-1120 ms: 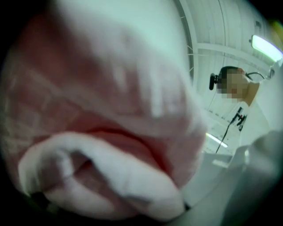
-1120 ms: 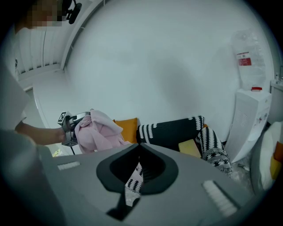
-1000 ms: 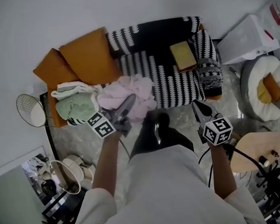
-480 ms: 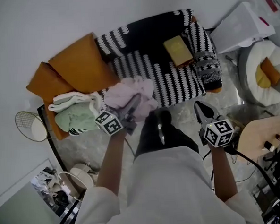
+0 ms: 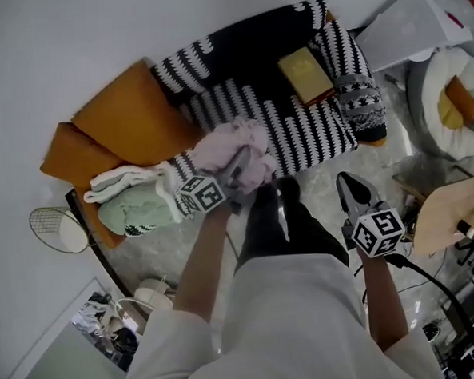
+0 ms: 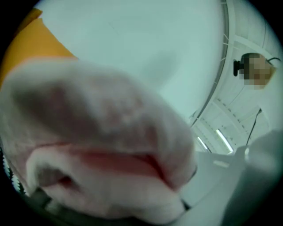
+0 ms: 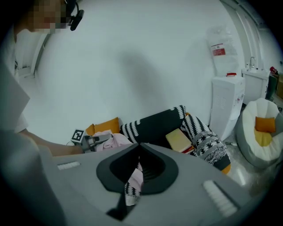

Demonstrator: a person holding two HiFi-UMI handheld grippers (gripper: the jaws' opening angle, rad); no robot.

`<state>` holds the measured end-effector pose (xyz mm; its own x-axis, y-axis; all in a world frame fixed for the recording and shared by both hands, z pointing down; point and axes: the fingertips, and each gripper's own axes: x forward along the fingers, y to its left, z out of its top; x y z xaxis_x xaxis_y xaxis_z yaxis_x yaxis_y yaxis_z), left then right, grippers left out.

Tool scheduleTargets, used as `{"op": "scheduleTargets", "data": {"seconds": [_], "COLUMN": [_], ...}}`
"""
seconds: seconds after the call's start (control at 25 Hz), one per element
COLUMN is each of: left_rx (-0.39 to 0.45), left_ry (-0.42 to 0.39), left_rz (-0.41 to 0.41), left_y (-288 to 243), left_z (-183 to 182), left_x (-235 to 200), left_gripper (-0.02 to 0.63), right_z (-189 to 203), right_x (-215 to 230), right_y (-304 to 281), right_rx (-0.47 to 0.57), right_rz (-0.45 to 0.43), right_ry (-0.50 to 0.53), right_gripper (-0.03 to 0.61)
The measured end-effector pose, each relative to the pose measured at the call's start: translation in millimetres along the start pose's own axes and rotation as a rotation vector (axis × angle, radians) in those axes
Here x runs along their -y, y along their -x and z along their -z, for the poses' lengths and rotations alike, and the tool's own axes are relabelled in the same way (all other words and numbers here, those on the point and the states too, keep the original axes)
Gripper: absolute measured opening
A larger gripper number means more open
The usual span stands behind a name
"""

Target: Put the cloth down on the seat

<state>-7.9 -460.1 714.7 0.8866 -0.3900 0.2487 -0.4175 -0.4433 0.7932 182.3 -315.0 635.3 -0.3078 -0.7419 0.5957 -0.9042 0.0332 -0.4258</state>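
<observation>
Striped black and white, the seat (image 5: 297, 129) crosses the upper middle of the head view, and your left gripper (image 5: 241, 155) is clamped on the pink cloth (image 5: 254, 135), which is bunched right at the seat's front edge. The carry looks nearly done; what's left is to lower the bundle onto the seat and let go. Your right gripper (image 5: 347, 179), at lower right, is closed and empty.

Two orange cushions (image 5: 128, 111) lie beside a green towel (image 5: 138, 211).
</observation>
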Motion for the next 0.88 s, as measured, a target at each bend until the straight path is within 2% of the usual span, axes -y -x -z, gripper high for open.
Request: {"op": "scheduleTargets", "data": {"seconds": [0.4, 0.56, 0.72, 0.8, 0.88], "left_rx": [-0.147, -0.213, -0.265, -0.28, -0.292], "left_ry": [0.042, 0.071, 0.056, 0.057, 0.077], "left_rz": [-0.151, -0.186, -0.224, -0.251, -0.28], "left_y": [-48.3, -64.3, -74.5, -78.1, -79.1], "left_z": [31.6, 46.8, 58.8, 62.6, 66.4], "left_x": [-118.0, -153.9, -182.8, -197.8, -210.3], "left_gripper": [0.143, 0.154, 0.177, 0.223, 0.321], "right_z": [25.4, 33.4, 41.6, 45.6, 48.0], "right_x": [3.7, 4.4, 5.1, 6.2, 6.6], "right_y": [-73.5, -100.3, -120.1, -128.1, -132.6], "right_rx": [-0.079, -0.1, -0.119, -0.123, -0.124], "right_rz": [0.02, 0.018, 0.023, 0.029, 0.036], "right_ry": [-0.049, -0.068, -0.082, -0.086, -0.091], "right_gripper": [0.004, 0.004, 0.005, 0.003, 0.005]}}
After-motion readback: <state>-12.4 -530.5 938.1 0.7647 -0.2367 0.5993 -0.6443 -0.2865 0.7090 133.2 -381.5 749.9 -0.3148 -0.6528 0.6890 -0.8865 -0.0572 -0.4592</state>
